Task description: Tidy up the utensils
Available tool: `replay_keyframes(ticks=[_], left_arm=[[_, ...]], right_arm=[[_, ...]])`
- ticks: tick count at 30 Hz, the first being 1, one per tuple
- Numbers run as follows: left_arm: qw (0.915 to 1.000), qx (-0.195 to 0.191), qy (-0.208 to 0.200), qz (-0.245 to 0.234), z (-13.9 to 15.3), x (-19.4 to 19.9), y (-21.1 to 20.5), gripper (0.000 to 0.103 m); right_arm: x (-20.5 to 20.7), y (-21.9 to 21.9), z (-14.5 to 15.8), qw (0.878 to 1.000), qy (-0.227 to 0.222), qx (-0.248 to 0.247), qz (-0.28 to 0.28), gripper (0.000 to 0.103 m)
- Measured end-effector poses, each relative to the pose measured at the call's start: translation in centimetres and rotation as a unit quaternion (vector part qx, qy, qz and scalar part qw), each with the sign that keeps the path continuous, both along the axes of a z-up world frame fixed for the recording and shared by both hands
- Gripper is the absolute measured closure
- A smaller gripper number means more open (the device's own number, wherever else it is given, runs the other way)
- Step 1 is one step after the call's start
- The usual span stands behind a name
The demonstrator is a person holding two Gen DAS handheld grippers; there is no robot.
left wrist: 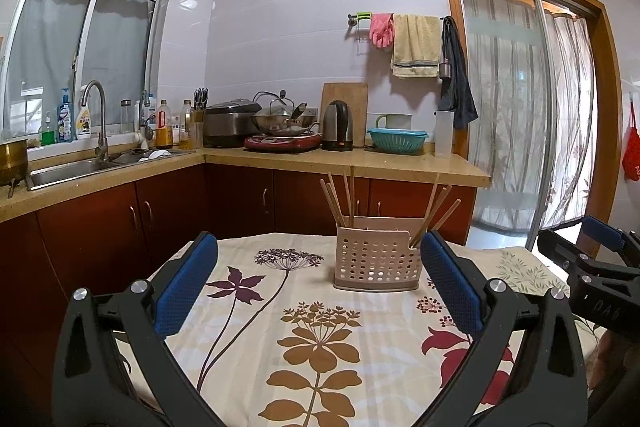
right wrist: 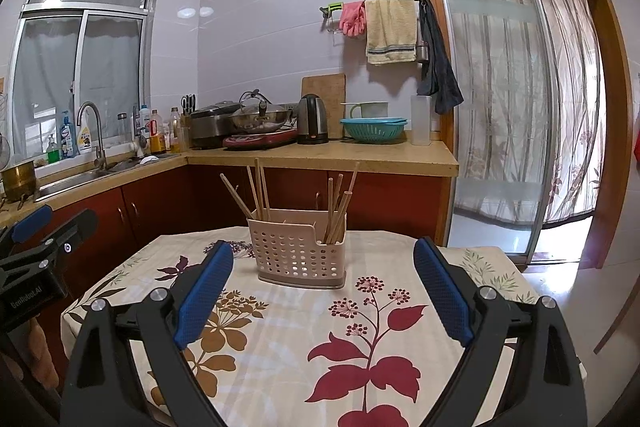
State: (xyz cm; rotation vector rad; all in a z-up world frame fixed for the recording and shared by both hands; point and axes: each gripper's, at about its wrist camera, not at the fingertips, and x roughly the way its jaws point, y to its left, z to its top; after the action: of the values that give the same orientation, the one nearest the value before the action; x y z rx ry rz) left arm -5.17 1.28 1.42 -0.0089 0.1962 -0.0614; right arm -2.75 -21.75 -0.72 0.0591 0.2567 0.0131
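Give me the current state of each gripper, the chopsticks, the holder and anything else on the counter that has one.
left gripper: open, empty, above the table
right gripper: open, empty
chopsticks: upright, leaning, in both end compartments
utensil holder: upright on the tablecloth
wok: lid on
kettle: lid shut
faucet: no water visible

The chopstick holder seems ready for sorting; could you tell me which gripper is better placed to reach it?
Probably the left gripper: the chopstick holder sits almost between its open fingers. The right gripper is open too, but farther back.
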Motion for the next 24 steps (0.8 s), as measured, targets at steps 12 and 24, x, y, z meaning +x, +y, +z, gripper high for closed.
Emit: replay_keyframes(ticks=[12, 24], left_arm=[[1.0, 0.0, 0.0, 0.0, 0.04, 0.0, -0.01, 0.004], [1.0, 0.001, -0.002, -0.002, 0.01, -0.04, -0.28, 0.004]], right_arm=[[-0.03, 0.03, 0.03, 1.0, 0.0, -0.001, -0.001, 0.014], [-0.01, 0.03, 0.05, 1.0, 0.0, 0.0, 0.0, 0.014]])
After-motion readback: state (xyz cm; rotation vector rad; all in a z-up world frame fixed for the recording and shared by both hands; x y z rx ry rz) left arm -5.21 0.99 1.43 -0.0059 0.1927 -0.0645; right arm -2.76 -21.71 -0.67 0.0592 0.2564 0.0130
